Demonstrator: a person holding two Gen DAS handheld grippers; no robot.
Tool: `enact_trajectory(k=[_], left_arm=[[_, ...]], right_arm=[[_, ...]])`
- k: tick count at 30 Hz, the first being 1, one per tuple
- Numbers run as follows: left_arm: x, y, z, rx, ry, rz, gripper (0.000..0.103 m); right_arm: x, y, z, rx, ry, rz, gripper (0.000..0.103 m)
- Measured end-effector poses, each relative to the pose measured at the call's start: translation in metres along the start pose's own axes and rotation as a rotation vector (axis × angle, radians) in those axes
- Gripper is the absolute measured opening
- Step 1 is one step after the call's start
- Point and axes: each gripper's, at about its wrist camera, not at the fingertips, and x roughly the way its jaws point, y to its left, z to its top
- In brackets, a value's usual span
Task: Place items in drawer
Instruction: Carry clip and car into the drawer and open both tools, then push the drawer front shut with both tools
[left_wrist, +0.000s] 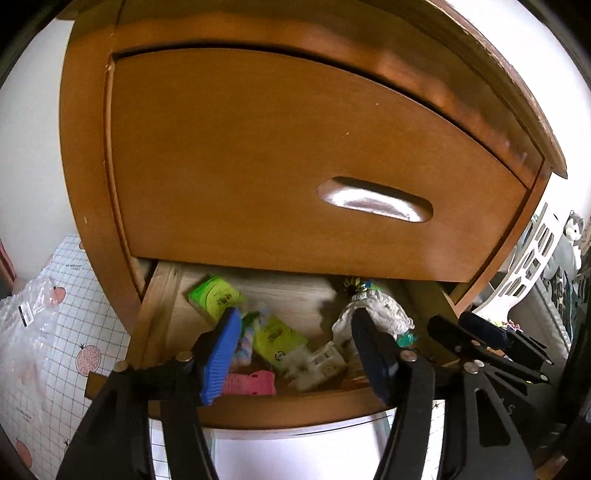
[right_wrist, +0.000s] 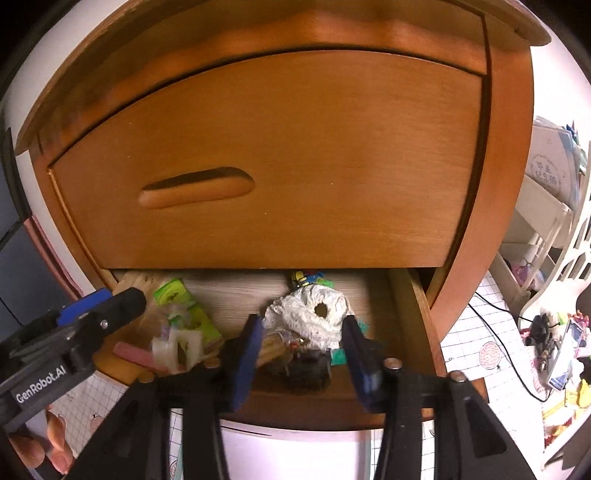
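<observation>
Two black grippers with blue pads hover over the front edge of an open lower drawer (left_wrist: 155, 295) in a wooden cabinet (right_wrist: 280, 158). Both the left gripper (left_wrist: 295, 339) and right gripper (right_wrist: 303, 354) stand released, grasping nothing. Inside lie green packets (left_wrist: 214, 295) toward the left side, a white crocheted piece (right_wrist: 314, 314) toward the right, and a pink item (left_wrist: 251, 382) at the front edge.

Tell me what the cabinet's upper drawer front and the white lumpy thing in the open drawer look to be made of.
Upper drawer front: wood, seemingly varnished; visible grain and a glossy sheen in its carved handle recess.
White lumpy thing: probably crocheted or knitted yarn, matte; knobbly stitched texture around a round hole. It could be another soft textile.
</observation>
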Motion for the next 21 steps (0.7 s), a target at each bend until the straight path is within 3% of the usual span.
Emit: enact_trajectory(k=[5, 12, 17, 21], left_arm=[[-0.011, 0.003, -0.009, -0.017, -0.020, 0.001, 0.071], [-0.038, 0.005, -0.033, -0.039, -0.076, -0.007, 0.076], [-0.041, 0.010, -0.066, -0.061, -0.048, -0.007, 0.076], [-0.035, 0.015, -0.083, -0.078, -0.002, 0.001, 0.076]], right_arm=[[-0.005, 0.001, -0.007, -0.004, -0.016, -0.001, 0.059], [-0.029, 0.002, -0.022, -0.013, -0.075, 0.000, 0.060], [-0.042, 0.001, -0.050, -0.012, -0.107, -0.013, 0.062], [-0.041, 0.000, -0.069, 0.007, -0.082, -0.002, 0.063]])
